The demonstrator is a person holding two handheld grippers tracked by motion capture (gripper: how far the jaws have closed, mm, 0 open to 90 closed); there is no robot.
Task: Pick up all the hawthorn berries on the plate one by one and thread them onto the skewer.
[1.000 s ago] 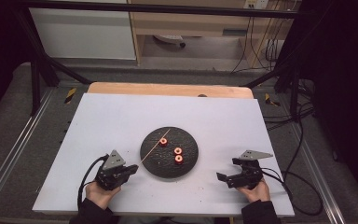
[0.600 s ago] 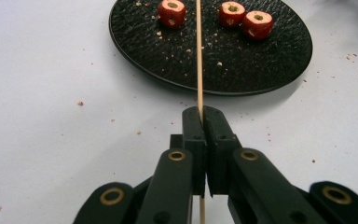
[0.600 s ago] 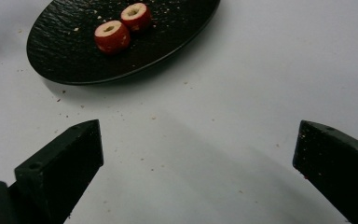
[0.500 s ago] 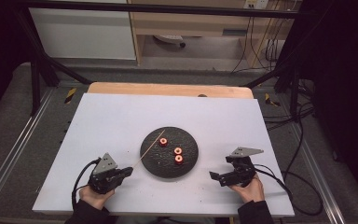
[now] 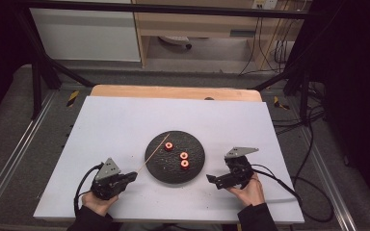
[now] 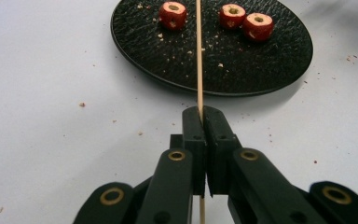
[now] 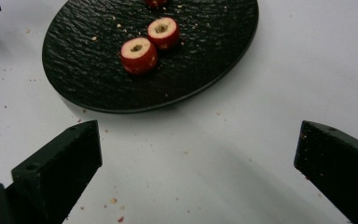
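A round black plate (image 5: 195,171) lies at the middle of the white table and carries three small red cored fruit pieces (image 5: 183,156). My left gripper (image 5: 131,177) sits at the table's front left, shut on a thin wooden skewer (image 5: 154,151) that slants up over the plate's left part. In the left gripper view the skewer (image 6: 199,56) runs straight from the closed jaws, passing between the fruit pieces (image 6: 172,14). My right gripper (image 5: 212,180) rests front right of the plate, open, nothing between its jaws. Two fruit pieces (image 7: 138,55) lie ahead of it on the plate (image 7: 88,70).
Crumbs (image 6: 81,104) dot the white table surface (image 5: 125,125). A wooden strip (image 5: 173,91) edges the table's far side. Cables (image 5: 289,185) trail off the right side. Metal frame rails (image 5: 9,159) run along both sides.
Both hands have drawn back slightly toward the front edge. The left gripper with the skewer has shifted left, and the right gripper has moved a little left toward the plate.
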